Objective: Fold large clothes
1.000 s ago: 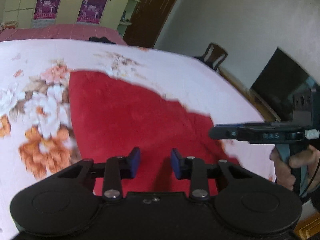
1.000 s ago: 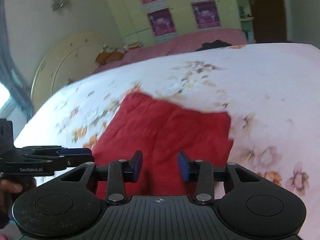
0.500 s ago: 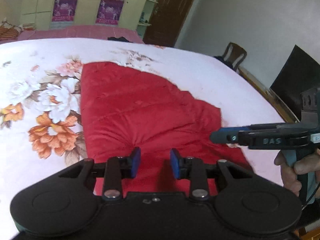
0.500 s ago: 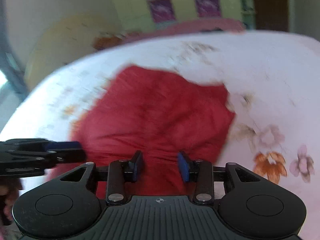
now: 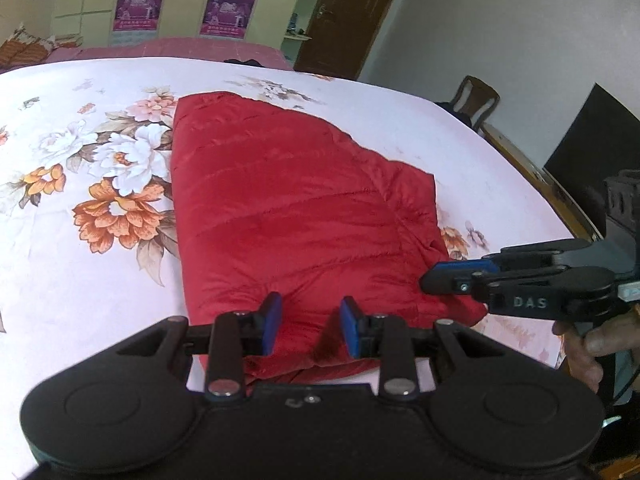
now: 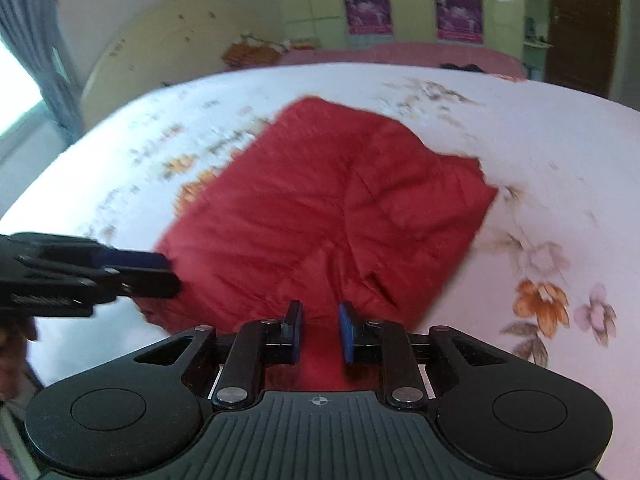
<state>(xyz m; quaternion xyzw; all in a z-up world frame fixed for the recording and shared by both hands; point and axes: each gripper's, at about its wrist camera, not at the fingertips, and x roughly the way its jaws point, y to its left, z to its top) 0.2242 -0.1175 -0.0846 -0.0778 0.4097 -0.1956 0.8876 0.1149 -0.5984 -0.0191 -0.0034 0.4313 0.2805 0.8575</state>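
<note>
A red quilted garment (image 5: 288,208) lies folded into a rough rectangle on the flowered bed sheet (image 5: 80,280). My left gripper (image 5: 310,330) hovers over its near edge, left of the middle. Its jaws stand apart, and the red cloth seen between them lies below the pads. In the right wrist view this gripper (image 6: 160,276) shows side-on at the garment's (image 6: 320,200) near left corner. My right gripper (image 6: 320,332) is over the near edge, its jaws closing with red cloth filling the gap. The left wrist view has the right gripper (image 5: 432,282) at the near right corner.
A person's hand (image 5: 592,344) holds the right gripper's handle. The sheet (image 6: 540,140) spreads wide around the garment. Past the bed's right edge stand a wooden chair (image 5: 476,100) and a dark screen (image 5: 588,152). A cream headboard (image 6: 160,48) and a pink blanket (image 5: 180,46) lie at the far end.
Both grippers have drawn back to the garment's near edge, which now shows under the left fingers. The right jaws have narrowed. The left jaws keep the same gap.
</note>
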